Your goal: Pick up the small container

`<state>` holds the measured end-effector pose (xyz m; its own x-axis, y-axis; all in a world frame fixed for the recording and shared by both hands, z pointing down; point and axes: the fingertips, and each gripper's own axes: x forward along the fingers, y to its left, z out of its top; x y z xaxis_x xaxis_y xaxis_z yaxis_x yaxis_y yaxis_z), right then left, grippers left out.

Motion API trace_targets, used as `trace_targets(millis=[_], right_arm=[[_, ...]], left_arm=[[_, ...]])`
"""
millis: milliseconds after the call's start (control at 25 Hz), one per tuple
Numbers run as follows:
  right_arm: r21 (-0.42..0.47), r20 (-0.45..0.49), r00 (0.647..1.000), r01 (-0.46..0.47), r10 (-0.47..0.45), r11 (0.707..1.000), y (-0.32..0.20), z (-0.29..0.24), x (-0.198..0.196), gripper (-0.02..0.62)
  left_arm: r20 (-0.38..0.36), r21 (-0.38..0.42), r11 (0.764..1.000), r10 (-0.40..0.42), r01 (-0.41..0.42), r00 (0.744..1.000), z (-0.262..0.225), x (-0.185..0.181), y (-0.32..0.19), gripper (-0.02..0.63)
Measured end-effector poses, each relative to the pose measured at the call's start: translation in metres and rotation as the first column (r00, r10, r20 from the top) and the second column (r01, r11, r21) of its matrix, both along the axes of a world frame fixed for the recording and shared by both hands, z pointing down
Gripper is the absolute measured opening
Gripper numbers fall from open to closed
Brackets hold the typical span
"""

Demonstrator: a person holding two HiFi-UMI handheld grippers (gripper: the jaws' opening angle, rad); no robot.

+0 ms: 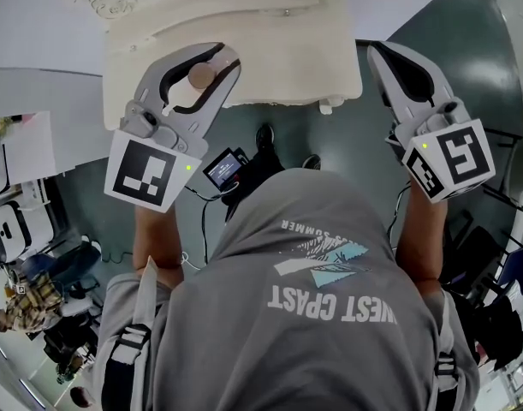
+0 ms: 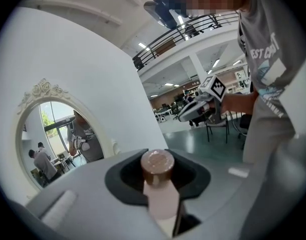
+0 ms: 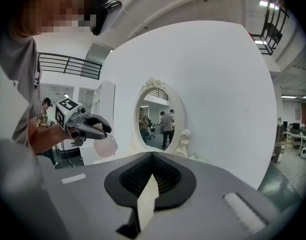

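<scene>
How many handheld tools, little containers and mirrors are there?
Tools: 2, left tool and right tool
Small container: 1, pink, brown cap, in the left tool
Mirror: 1
Total: 4

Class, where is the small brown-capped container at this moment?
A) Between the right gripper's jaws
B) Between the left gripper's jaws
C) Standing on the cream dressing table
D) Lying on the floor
B: the left gripper has its jaws clamped on the small container, brown cap facing that gripper's camera.
</scene>
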<state>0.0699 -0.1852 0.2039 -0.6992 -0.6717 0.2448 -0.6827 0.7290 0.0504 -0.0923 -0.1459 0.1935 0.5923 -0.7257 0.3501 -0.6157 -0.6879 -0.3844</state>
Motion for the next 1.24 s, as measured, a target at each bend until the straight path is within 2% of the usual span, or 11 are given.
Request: trace_targets(millis=[360,1240], right_arm=[[0.011,-0.076,0.997,0.02,-0.02,1.0,0.002,0.009,-0.01,-0.002],[-0.047,-0.1,0.994,0.032,-0.037,0.998,-0.015,0.026,-0.042,-0.002]], left_arm=[[-0.004,-0.027,0.998,-0.051,0.051,0.999,0.012,-0.019,0.003,0.097],[-0.008,-0.082,0.993,-0.085,0.084,0.996,0.037,-0.058,-0.02,0.097]])
